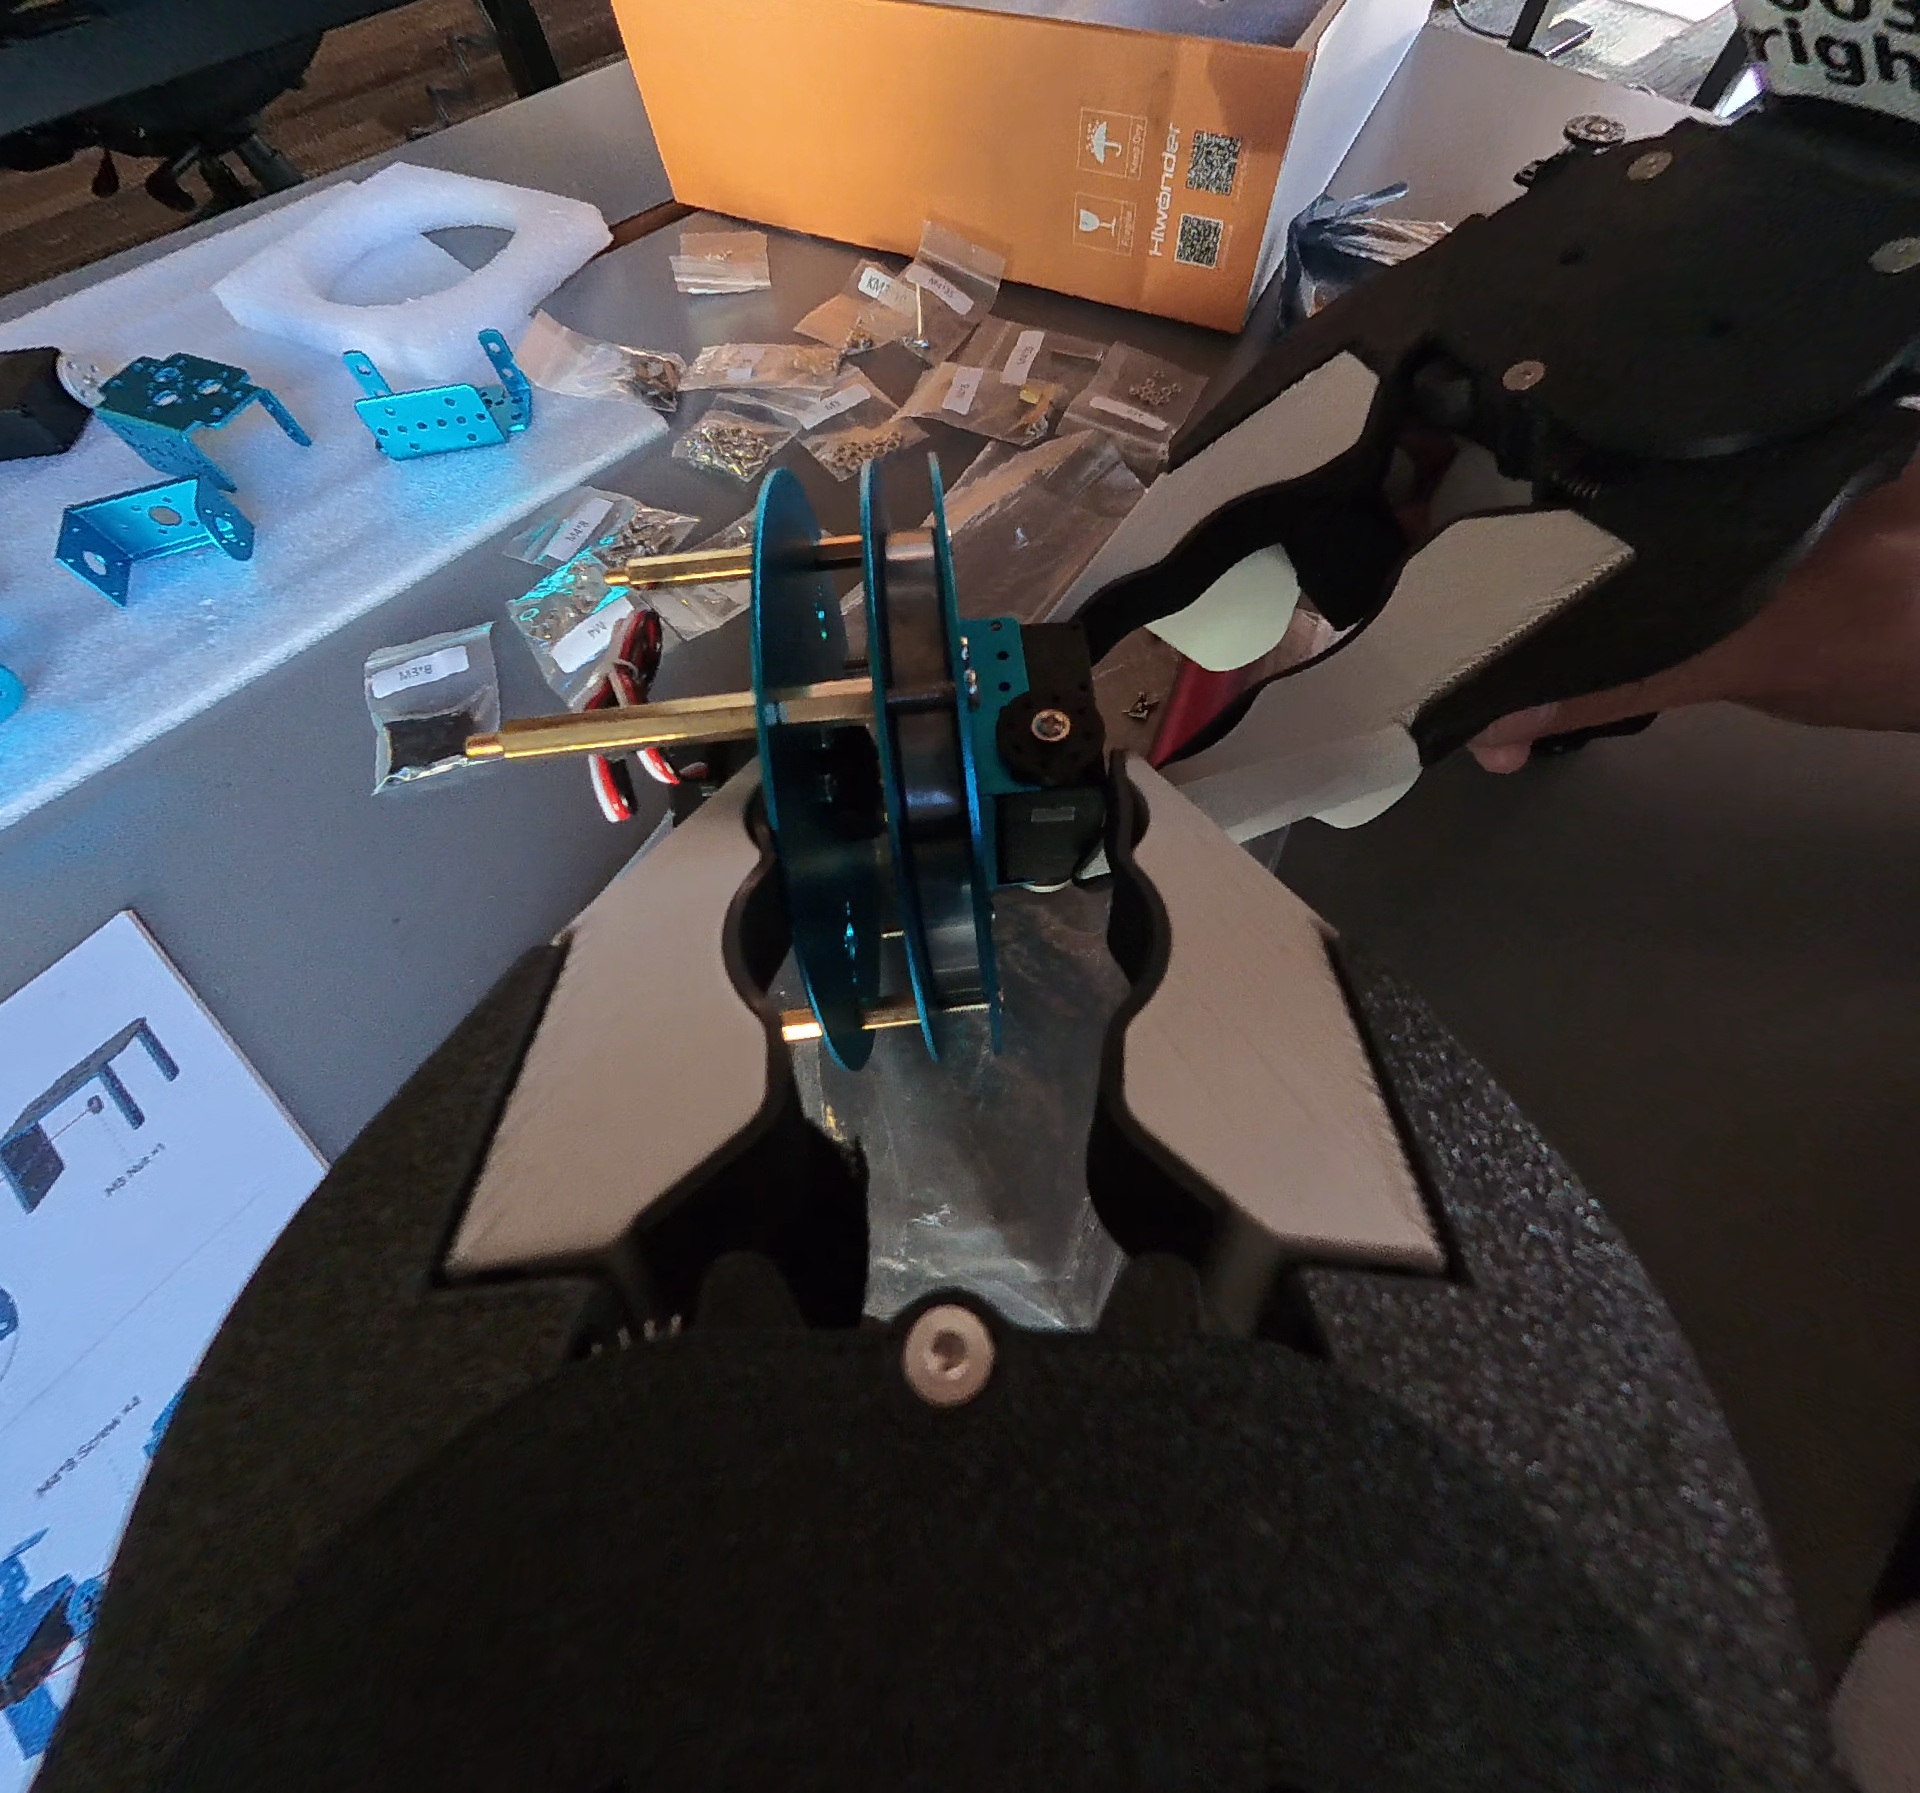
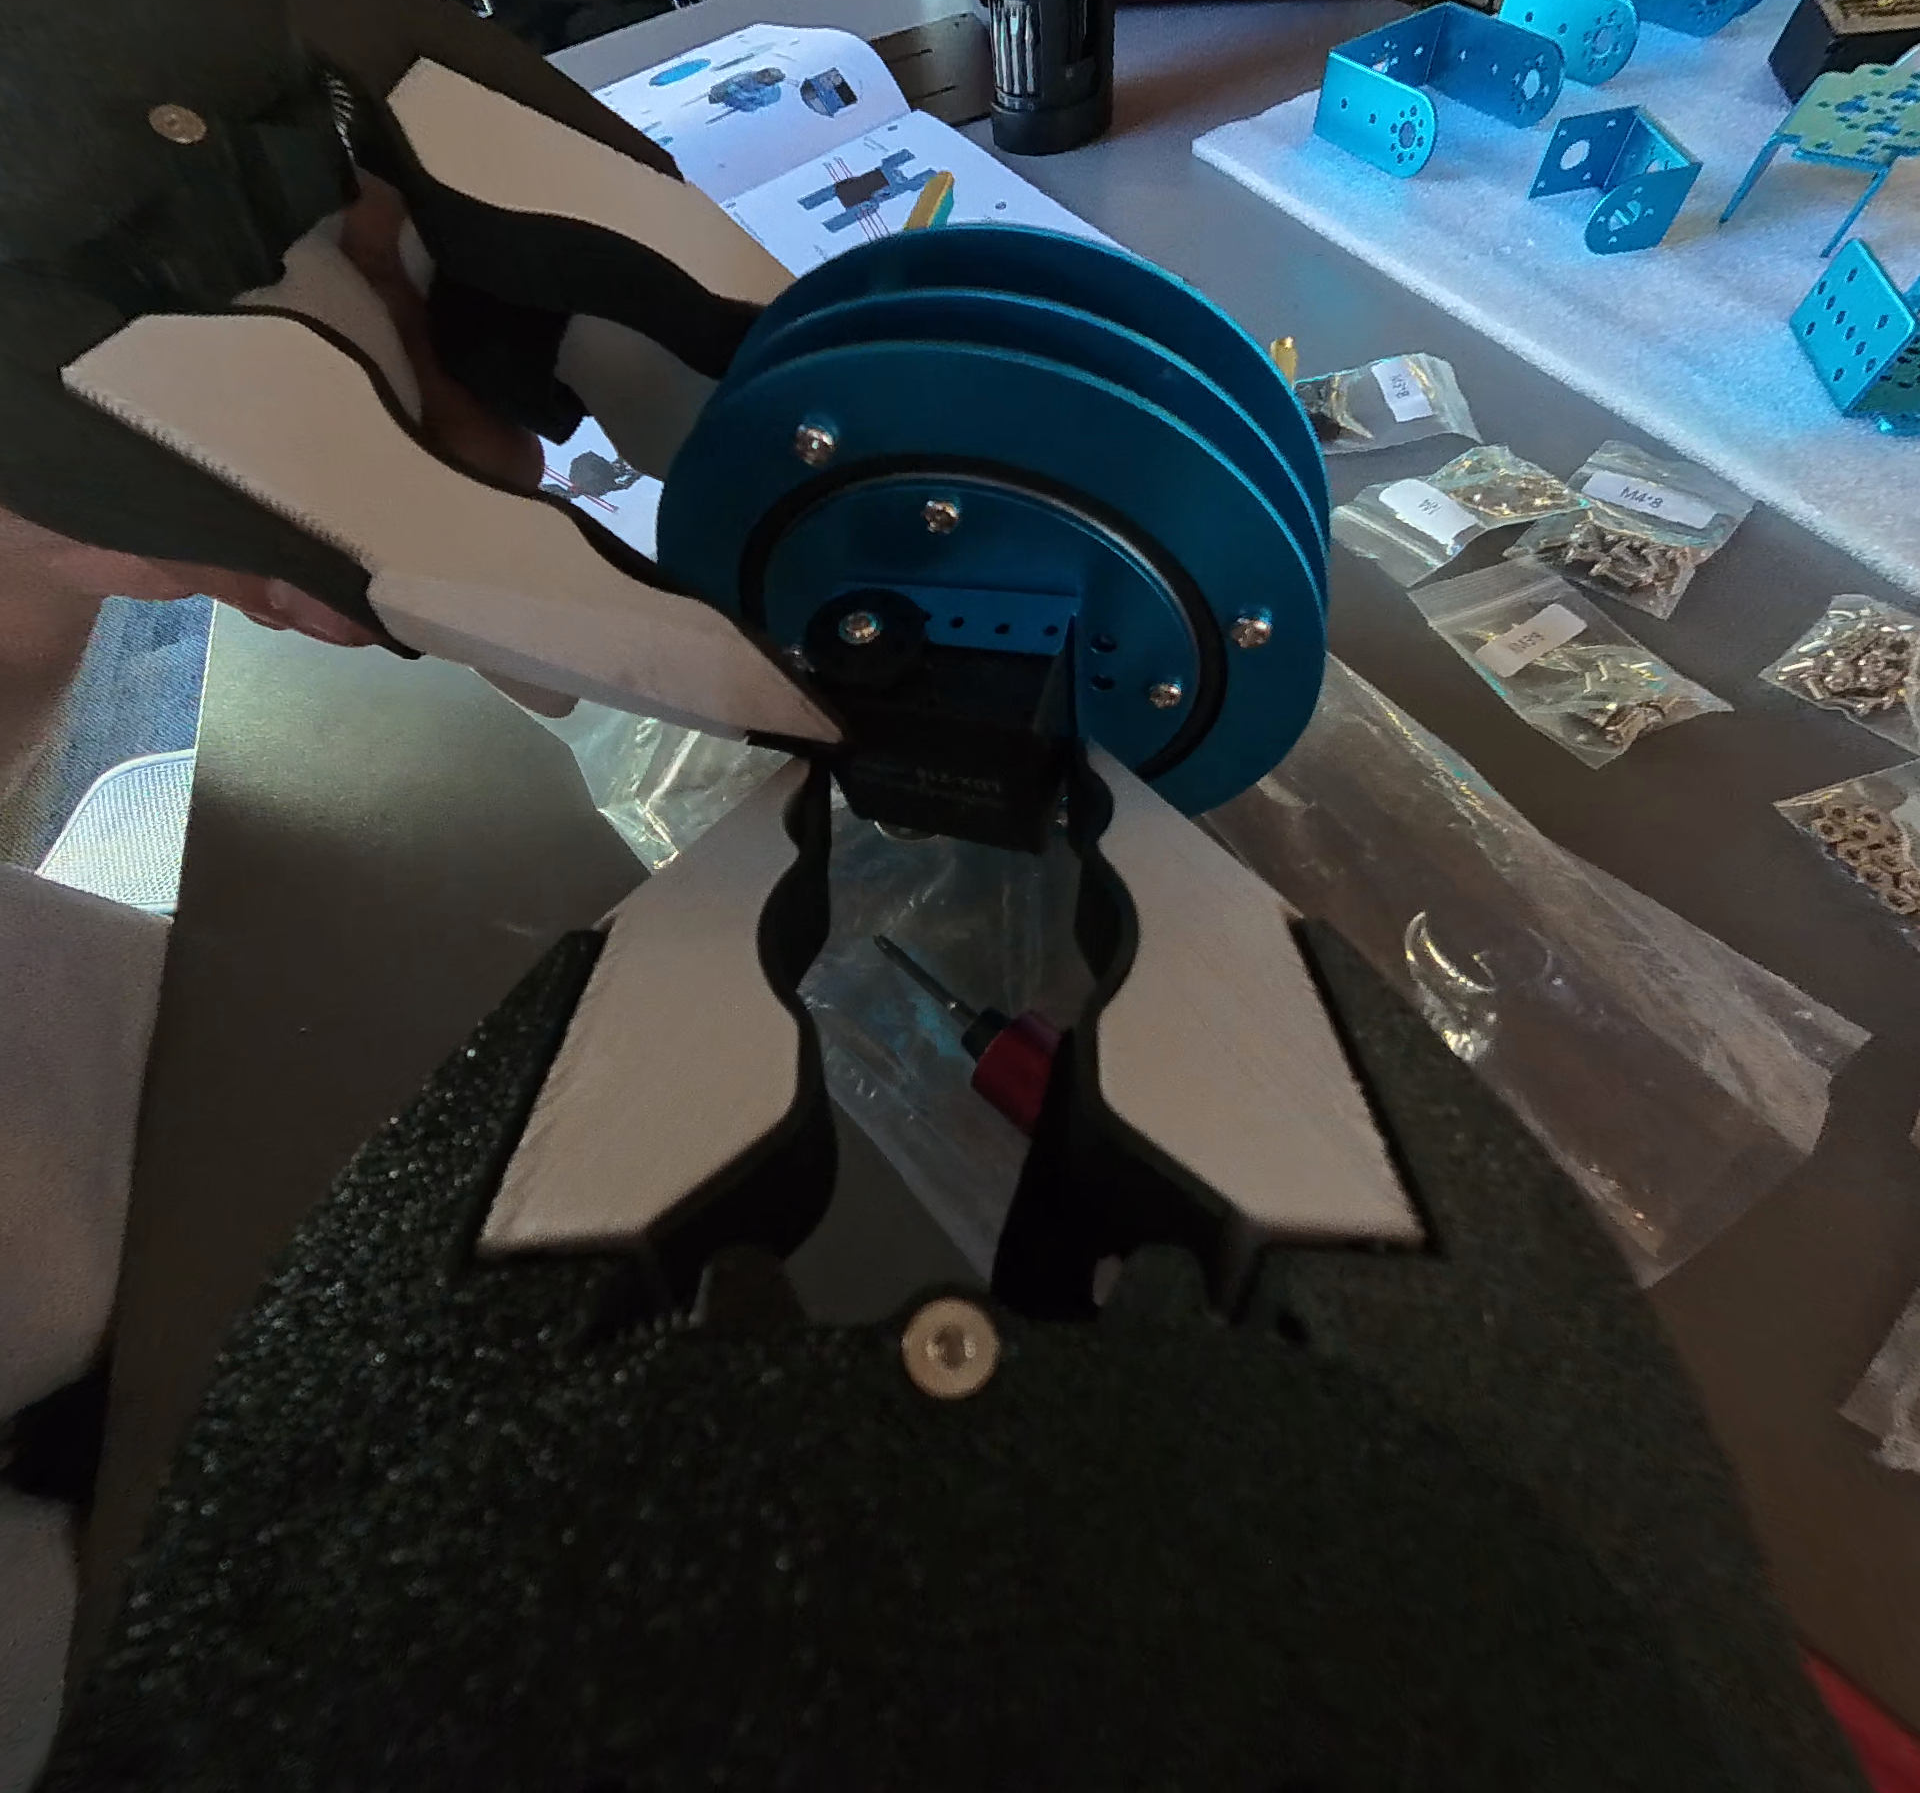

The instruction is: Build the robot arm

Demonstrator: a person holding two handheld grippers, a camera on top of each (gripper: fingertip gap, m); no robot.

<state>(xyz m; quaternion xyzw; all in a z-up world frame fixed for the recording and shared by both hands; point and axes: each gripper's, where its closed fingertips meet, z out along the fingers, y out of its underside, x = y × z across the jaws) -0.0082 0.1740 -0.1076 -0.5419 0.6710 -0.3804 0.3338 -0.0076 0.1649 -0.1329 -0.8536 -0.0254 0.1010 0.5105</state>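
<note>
A stack of three blue metal discs (image 1: pixel 805 808) joined by brass standoffs (image 1: pixel 623 730) is held on edge above the grey table. A black servo (image 1: pixel 1039 824) in a small blue bracket sits on its front disc (image 2: pixel 997 413). My left gripper (image 1: pixel 940 777) is shut across the stack's thickness, one finger behind the discs and one against the servo. It also shows in the right wrist view (image 2: pixel 800 517). My right gripper (image 2: pixel 956 777) is shut on the black servo (image 2: pixel 945 756), one fingertip on each side. It reaches in from the right in the left wrist view (image 1: pixel 1112 694).
A red-handled screwdriver (image 2: pixel 1013 1052) lies on a clear plastic bag (image 2: pixel 1507 964) under the right gripper. Bags of screws (image 2: pixel 1558 642), a white foam sheet with blue brackets (image 1: pixel 436 413), an open orange box (image 1: pixel 935 133), a manual (image 1: pixel 104 1172) and a black cylinder (image 2: pixel 1044 8) are around. Only a small space, under 4 cm, lies between the two pairs of fingers. From the right gripper's tips to the red-handled screwdriver (image 2: pixel 1013 1052) is close to 6 cm.
</note>
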